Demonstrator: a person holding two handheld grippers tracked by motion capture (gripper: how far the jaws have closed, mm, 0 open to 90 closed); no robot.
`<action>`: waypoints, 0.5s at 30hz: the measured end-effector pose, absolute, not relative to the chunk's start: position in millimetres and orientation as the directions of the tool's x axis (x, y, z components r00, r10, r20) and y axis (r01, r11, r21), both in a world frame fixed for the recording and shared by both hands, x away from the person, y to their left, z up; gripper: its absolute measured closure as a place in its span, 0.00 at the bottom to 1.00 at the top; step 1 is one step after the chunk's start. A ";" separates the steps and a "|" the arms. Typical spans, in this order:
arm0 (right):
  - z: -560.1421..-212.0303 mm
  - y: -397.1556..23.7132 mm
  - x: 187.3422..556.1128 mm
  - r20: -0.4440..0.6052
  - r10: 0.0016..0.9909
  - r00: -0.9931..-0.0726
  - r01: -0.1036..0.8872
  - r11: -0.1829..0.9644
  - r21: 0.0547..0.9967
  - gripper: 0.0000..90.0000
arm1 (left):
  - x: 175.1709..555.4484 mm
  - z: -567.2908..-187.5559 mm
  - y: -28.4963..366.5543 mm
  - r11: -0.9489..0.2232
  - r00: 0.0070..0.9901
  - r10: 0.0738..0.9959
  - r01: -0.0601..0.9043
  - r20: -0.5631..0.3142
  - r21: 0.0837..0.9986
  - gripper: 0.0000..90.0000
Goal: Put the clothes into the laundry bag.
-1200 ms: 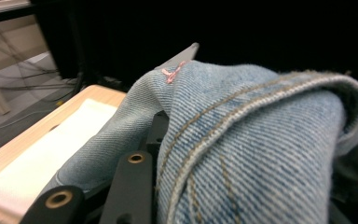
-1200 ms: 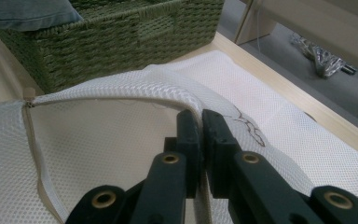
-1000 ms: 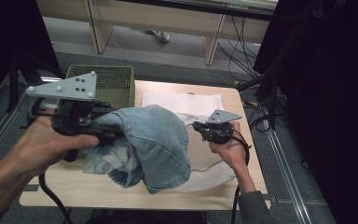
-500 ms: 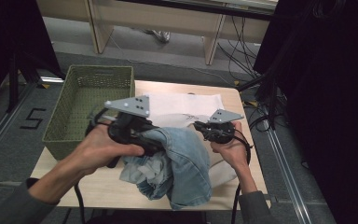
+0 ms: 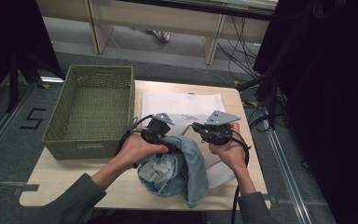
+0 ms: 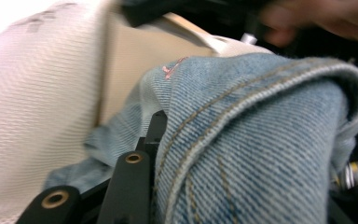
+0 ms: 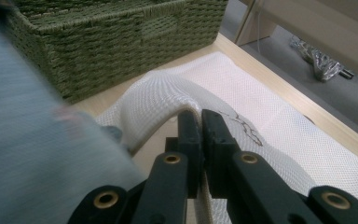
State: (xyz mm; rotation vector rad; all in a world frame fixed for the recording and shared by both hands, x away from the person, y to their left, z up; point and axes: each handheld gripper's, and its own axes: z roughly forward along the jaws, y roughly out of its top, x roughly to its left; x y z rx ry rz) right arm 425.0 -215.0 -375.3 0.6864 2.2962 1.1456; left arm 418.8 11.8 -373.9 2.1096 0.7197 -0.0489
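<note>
A blue denim garment (image 5: 177,168) lies bunched on the table's front middle, partly over a white mesh bag (image 5: 177,102) spread flat behind it. My left gripper (image 5: 168,140) is shut on the denim; in the left gripper view the thick seamed denim (image 6: 261,140) fills the jaws, covers one of them, and leaves one black finger (image 6: 133,182) visible. My right gripper (image 5: 201,129) sits just right of the left one. In the right gripper view it (image 7: 200,123) is shut on a raised fold of the mesh bag (image 7: 270,121), lifting that edge off the table.
A green woven basket (image 5: 133,107) stands at the table's back left, close to the bag (image 7: 121,37). Bare light wood table (image 5: 65,177) shows in front of the basket. Desk legs and cables lie on the floor beyond the table.
My left hand has come down and to the right with the denim, from over the basket side to the table beside the right gripper. The right gripper has stayed put on the bag.
</note>
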 end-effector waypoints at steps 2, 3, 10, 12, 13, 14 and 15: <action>-375.5 -214.0 425.1 -0.199 0.616 -0.762 0.217 0.532 0.818 0.98 | 424.2 -371.4 12.1 -0.450 0.830 0.504 0.488 -0.238 0.748 0.73; -375.0 -213.8 424.6 -0.204 0.614 -0.762 0.216 0.538 0.815 0.98 | 426.5 -369.2 13.6 -0.448 0.827 0.509 0.491 -0.239 0.747 0.73; -370.9 -210.0 421.7 -0.185 0.616 -0.765 0.215 0.517 0.829 0.98 | 434.1 -347.6 29.8 -0.463 0.814 0.566 0.444 -0.130 0.767 0.74; -371.5 -209.4 421.5 -0.186 0.617 -0.765 0.218 0.519 0.826 0.98 | 433.2 -353.1 25.6 -0.480 0.800 0.592 0.442 -0.092 0.758 0.73; -372.9 -208.9 421.9 -0.180 0.619 -0.764 0.227 0.520 0.823 0.98 | 432.1 -358.1 21.7 -0.501 0.803 0.592 0.435 -0.070 0.748 0.73; -374.4 -208.9 422.7 -0.179 0.623 -0.762 0.232 0.520 0.822 0.98 | 430.1 -365.9 15.5 -0.509 0.802 0.594 0.439 -0.067 0.740 0.73; -376.0 -209.4 423.4 -0.178 0.624 -0.761 0.236 0.522 0.820 0.98 | 428.9 -375.3 8.8 -0.528 0.813 0.578 0.439 -0.072 0.727 0.72</action>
